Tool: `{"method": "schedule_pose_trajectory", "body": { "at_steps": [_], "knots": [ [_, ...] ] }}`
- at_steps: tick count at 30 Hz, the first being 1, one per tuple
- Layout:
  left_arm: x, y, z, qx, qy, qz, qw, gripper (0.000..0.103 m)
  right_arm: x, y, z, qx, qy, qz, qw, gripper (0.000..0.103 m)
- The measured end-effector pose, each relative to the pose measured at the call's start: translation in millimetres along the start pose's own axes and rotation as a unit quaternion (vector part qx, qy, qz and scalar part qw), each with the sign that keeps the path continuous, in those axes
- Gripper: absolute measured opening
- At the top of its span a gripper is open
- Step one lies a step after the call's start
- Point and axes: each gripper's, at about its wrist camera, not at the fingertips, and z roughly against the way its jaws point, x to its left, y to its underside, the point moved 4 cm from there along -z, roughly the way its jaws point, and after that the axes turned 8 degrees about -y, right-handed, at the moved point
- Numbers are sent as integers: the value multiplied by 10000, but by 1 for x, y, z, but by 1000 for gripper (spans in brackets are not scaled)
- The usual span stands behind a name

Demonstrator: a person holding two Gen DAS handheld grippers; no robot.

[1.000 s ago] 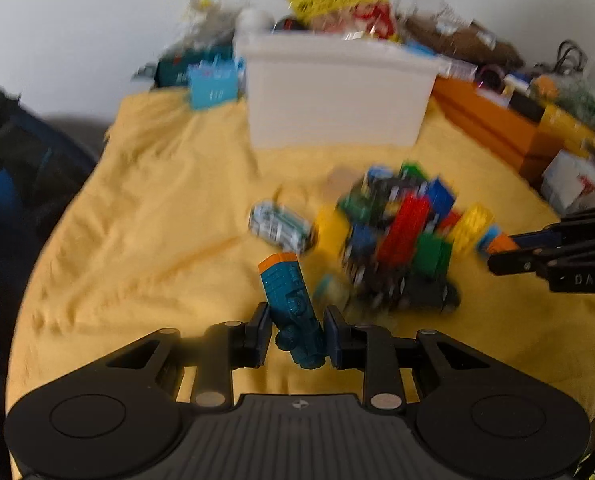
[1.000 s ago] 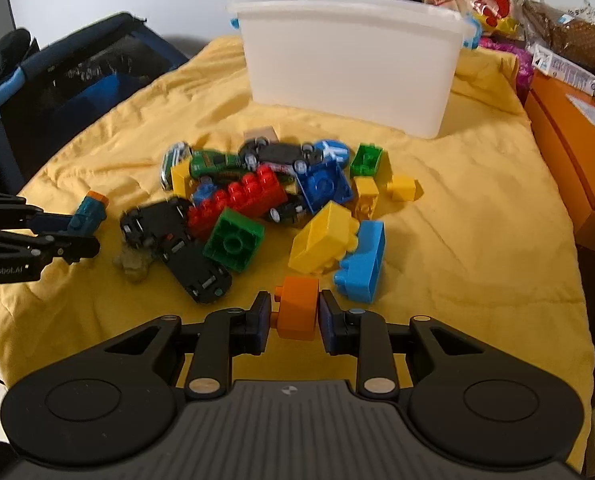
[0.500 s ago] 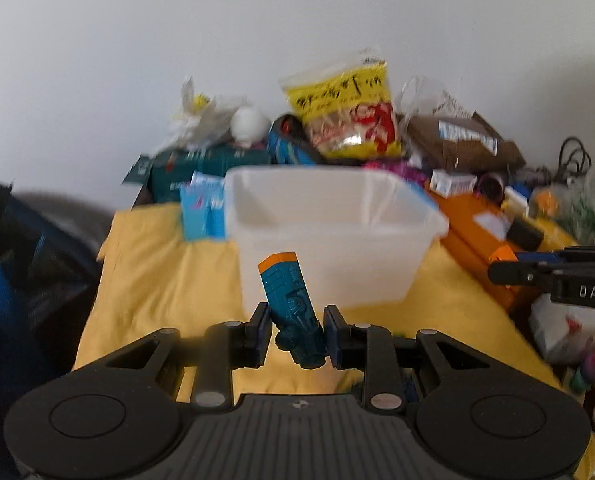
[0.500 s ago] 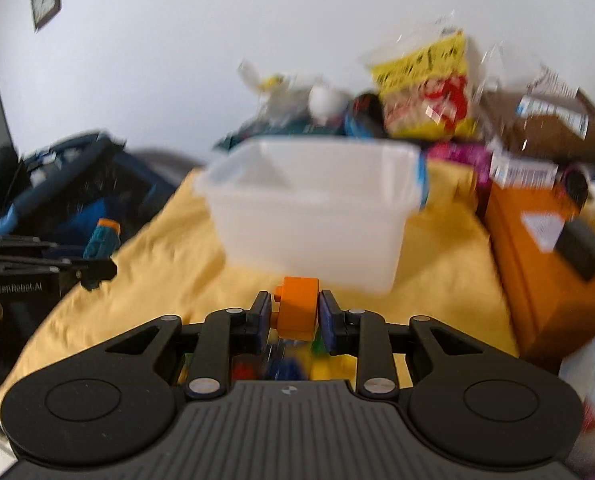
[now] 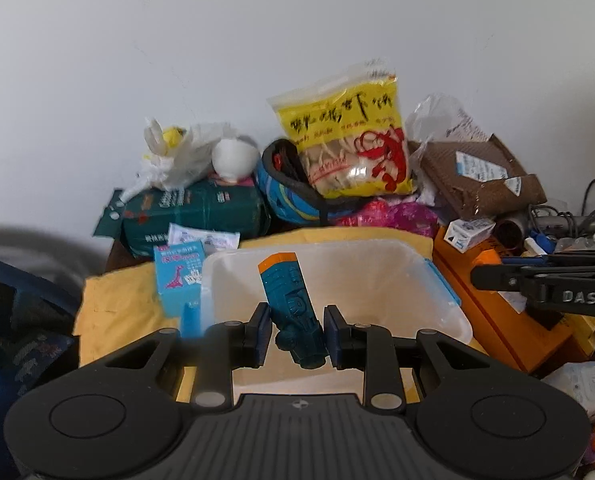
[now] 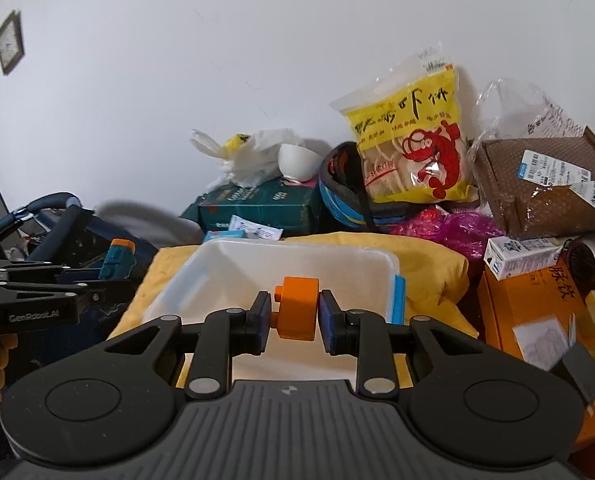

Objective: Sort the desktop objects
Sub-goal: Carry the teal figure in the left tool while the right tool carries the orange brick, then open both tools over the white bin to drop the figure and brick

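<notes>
On the right tool (image 5: 493,278): "DAS"; left tool (image 6: 109,284): "GenRobot.AI".

The translucent white plastic bin (image 5: 437,280) looks smooth and faintly glossy. A matt yellow cloth (image 6: 429,268) lies wrinkled under it. The yellow crinkly plastic snack bag (image 5: 349,140) shines, and the brown parcel (image 6: 537,184) seems to be rough paper.

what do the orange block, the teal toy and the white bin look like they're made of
Orange studded block: looks like hard moulded plastic, matte, with crisp edges and a round stud.
Teal figure with an orange cap: probably moulded plastic too, with carved relief and a dull sheen.
White translucent bin: thin, semi-clear plastic; the yellow cloth tints its walls.
</notes>
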Motion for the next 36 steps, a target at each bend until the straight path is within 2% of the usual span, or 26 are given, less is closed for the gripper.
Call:
{"method": "schedule_pose_trajectory", "body": {
  "at_steps": [6,13,17,18,19,20,21,22,25,29,33,36],
  "knots": [
    [-1,-8,-39,764,137,154,9969,32,-22,-13,-41,722,-43,-424,9965,29],
    [-6,-13,-67,1072,105,61,9942,32,-28,-12,-73,1314,27,-440,9903,29],
    [-7,-14,-76,1137,16,32,9935,32,-29,-11,-84,1469,80,-370,9884,29],
    [-7,-13,-77,1128,-32,36,9936,36,-29,-11,-86,1488,86,-374,9881,29],
    [-7,-12,-78,1121,-66,51,9937,46,-29,-11,-88,1497,91,-352,9881,32],
    [-6,-12,-79,1097,-102,73,9939,51,-28,-10,-89,1507,132,-291,9881,35],
    [-4,-10,-78,1038,-149,95,9944,57,-27,-10,-92,1545,162,-262,9875,54],
    [-3,-9,-77,1007,-189,105,9947,59,-26,-9,-92,1532,160,-236,9878,69],
    [2,-1,-69,880,-218,126,9958,59,-22,-8,-86,1353,131,-128,9906,68],
    [10,18,-38,442,-181,122,9988,59,-11,-3,-61,911,114,-6,9958,68],
    [17,63,8,-48,-221,-52,9997,63,9,21,-22,499,51,293,9983,72],
    [21,112,36,-171,-224,-127,9995,65,24,56,8,255,59,501,9984,73]
  ]
}}
